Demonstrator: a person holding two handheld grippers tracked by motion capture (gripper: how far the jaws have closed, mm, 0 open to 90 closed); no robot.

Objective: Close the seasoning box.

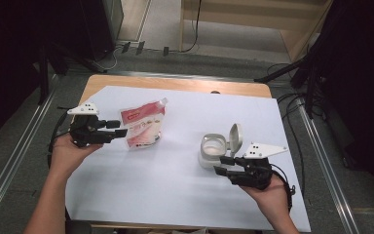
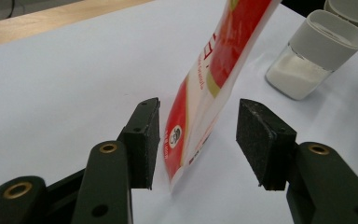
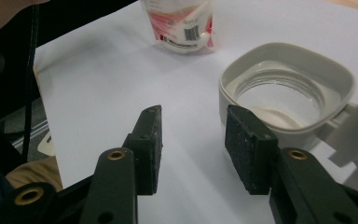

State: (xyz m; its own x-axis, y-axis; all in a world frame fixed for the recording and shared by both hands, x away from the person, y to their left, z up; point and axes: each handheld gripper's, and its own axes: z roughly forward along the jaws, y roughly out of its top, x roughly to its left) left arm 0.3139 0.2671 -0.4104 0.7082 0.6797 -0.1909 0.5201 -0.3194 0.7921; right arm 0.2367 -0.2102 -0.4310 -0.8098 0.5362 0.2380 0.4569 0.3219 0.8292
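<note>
A red and white spouted pouch (image 1: 143,124) stands upright at the left of the white sheet (image 1: 175,195). My left gripper (image 1: 121,128) is level at the pouch's left side. In the left gripper view the pouch's (image 2: 205,93) lower edge sits between the open jaws of that gripper (image 2: 198,140), and neither pad presses on it. A pale container (image 1: 213,148) with its flip lid (image 1: 234,134) standing open holds white powder. My right gripper (image 1: 220,165) is just in front of it, open and with nothing between its pads. In the right gripper view the container (image 3: 289,88) lies just beyond the right jaw of that gripper (image 3: 193,144).
The sheet covers most of a wooden table (image 1: 175,84). Dark stands and cables (image 1: 292,73) sit on the floor beyond the far corners. Metal rails (image 1: 9,165) run along both sides. The far pouch (image 3: 182,23) and the container (image 2: 312,56) appear in the opposite gripper views.
</note>
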